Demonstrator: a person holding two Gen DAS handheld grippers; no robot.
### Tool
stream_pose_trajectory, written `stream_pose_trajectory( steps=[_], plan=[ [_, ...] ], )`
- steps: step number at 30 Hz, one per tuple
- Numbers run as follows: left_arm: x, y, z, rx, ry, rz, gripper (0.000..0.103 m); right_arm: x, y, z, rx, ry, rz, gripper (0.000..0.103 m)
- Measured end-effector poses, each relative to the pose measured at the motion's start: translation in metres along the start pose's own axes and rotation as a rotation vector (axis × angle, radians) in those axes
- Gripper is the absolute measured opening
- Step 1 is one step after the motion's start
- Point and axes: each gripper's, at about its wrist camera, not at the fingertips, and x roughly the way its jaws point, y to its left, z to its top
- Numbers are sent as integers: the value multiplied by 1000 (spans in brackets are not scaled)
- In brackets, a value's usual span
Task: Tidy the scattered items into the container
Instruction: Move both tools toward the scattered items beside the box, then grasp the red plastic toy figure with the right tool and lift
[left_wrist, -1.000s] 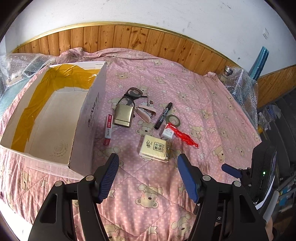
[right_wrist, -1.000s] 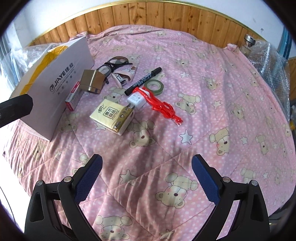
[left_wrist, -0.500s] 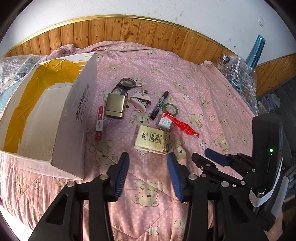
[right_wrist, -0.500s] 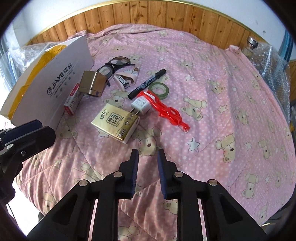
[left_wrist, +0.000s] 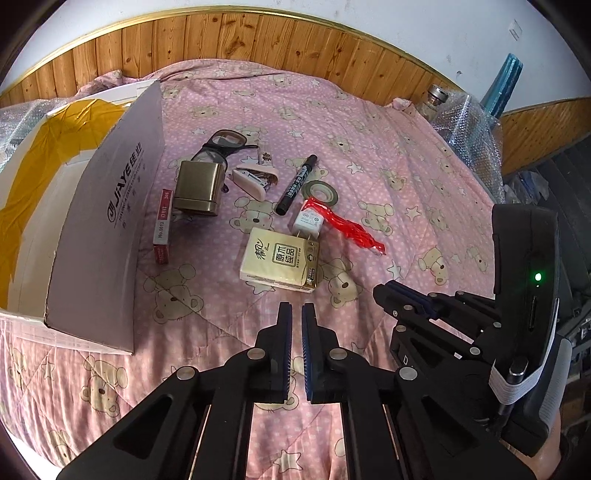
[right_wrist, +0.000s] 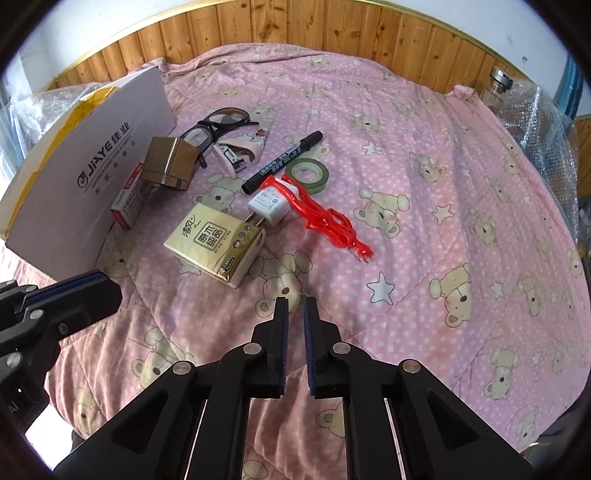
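Note:
A white cardboard box (left_wrist: 107, 206) lined with yellow tape stands open at the left of the pink quilt. Beside it lie glasses (left_wrist: 225, 142), a brass-coloured case (left_wrist: 197, 188), a red staple box (left_wrist: 163, 225), a pink stapler (left_wrist: 253, 181), a black marker (left_wrist: 297, 184), a green tape roll (left_wrist: 320, 192), a white charger (left_wrist: 308, 223) with a red cord (left_wrist: 354, 232), and a yellow tissue pack (left_wrist: 280, 260). My left gripper (left_wrist: 295, 306) is shut and holds nothing, just short of the tissue pack. My right gripper (right_wrist: 294, 301) is shut and holds nothing, near that pack (right_wrist: 216, 242).
The pink bear quilt (right_wrist: 443, 184) covers the whole bed, with bare cloth to the right of the items. A bubble-wrapped bundle with a bottle (left_wrist: 461, 122) sits at the far right corner. Wooden wall panelling (left_wrist: 258, 48) runs behind the bed.
Both grippers went from wide open to shut with nothing between the fingers. Both views have moved closer to the items, and the two grippers now sit side by side.

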Motion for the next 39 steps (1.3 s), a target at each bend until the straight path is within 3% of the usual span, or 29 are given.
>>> stream_pose_trajectory(
  steps=[1, 2, 3, 4, 6, 20, 32, 37, 39],
  plan=[
    [1, -2, 0, 4, 8, -2, 13, -1, -1, 1, 1, -7, -5, 39],
    [2, -3, 0, 2, 11, 0, 18, -3, -2, 2, 1, -16, -11, 50],
    [2, -3, 0, -1, 12, 3, 35, -3, -4, 3, 2, -20, -15, 50],
    [3, -3, 0, -7, 10, 8, 43, -2, -5, 4, 4, -18, -17, 51],
    [3, 0, 1, -20, 5, 10, 48, 0, -9, 5, 9, -10, -17, 51],
    [25, 7, 13, -60, 38, 20, 54, 23, -23, 12, 17, 39, -8, 51],
    [74, 2, 40, -84, 125, 17, 58, 50, -52, 32, 38, 86, 22, 52],
    [96, 12, 47, -109, 148, 41, 58, 59, -64, 43, 44, 73, 65, 57],
    [100, 13, 52, -106, 134, 57, 63, 65, -66, 49, 30, 76, 97, 58]
  ],
)
